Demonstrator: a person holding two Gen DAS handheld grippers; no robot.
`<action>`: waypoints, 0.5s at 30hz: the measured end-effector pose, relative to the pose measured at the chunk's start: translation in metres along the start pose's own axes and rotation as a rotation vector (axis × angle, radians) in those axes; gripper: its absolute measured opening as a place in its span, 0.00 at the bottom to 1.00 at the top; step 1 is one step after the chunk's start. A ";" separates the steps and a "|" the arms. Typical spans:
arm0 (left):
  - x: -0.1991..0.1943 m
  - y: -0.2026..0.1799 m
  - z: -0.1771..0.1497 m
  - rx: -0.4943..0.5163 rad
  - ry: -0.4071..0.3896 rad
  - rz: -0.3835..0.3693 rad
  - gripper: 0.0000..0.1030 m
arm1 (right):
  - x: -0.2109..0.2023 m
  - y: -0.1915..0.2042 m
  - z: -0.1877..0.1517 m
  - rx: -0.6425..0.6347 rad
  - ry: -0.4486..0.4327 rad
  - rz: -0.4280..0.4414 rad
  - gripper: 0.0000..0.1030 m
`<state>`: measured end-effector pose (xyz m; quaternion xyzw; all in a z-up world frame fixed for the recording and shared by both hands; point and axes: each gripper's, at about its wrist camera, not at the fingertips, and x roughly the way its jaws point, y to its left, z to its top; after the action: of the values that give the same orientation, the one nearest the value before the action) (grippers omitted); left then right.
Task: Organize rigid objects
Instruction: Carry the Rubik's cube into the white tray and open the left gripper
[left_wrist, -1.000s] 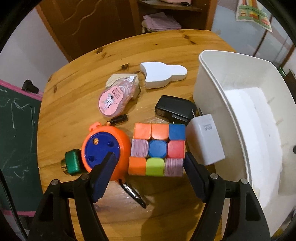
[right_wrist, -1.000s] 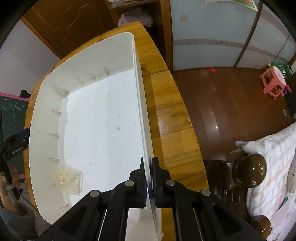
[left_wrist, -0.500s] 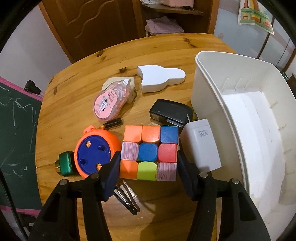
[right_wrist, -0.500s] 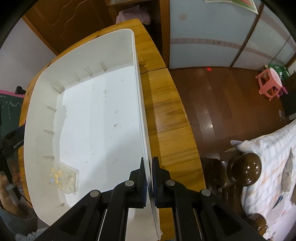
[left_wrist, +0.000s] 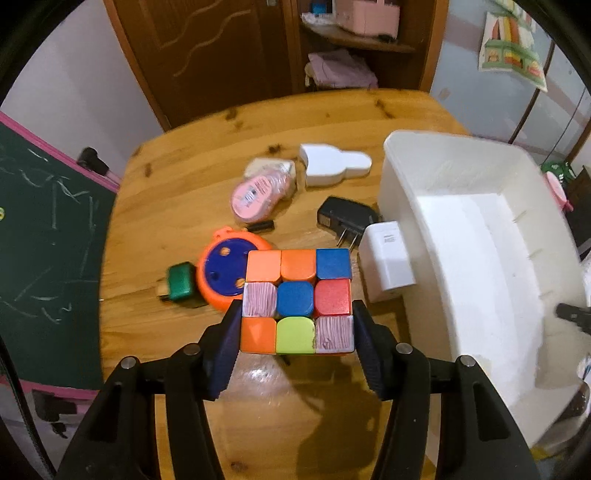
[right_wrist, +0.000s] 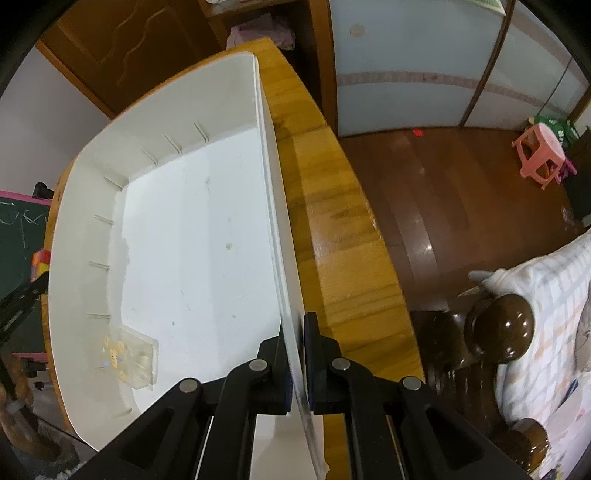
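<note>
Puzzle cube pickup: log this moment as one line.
left gripper: shut on puzzle cube, lifted off table | right gripper: shut on white bin rim | bin contents: one clear case

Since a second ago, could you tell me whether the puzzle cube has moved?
Yes. The puzzle cube, clamped in the left gripper, has lifted off the table; it now overlaps the orange-and-blue disc it sat beside.
</note>
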<state>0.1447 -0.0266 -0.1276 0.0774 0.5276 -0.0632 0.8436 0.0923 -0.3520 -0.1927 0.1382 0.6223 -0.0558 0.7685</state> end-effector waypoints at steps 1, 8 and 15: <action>-0.011 0.001 -0.001 -0.002 -0.014 -0.002 0.58 | 0.002 0.000 -0.001 0.002 0.002 0.001 0.05; -0.074 0.002 -0.007 -0.012 -0.100 -0.049 0.58 | 0.002 -0.001 -0.005 0.020 -0.022 0.006 0.05; -0.102 -0.024 -0.008 0.038 -0.131 -0.158 0.58 | 0.000 -0.007 -0.011 0.064 -0.021 0.056 0.07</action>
<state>0.0892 -0.0457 -0.0407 0.0473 0.4744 -0.1443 0.8671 0.0803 -0.3552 -0.1959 0.1792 0.6080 -0.0555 0.7715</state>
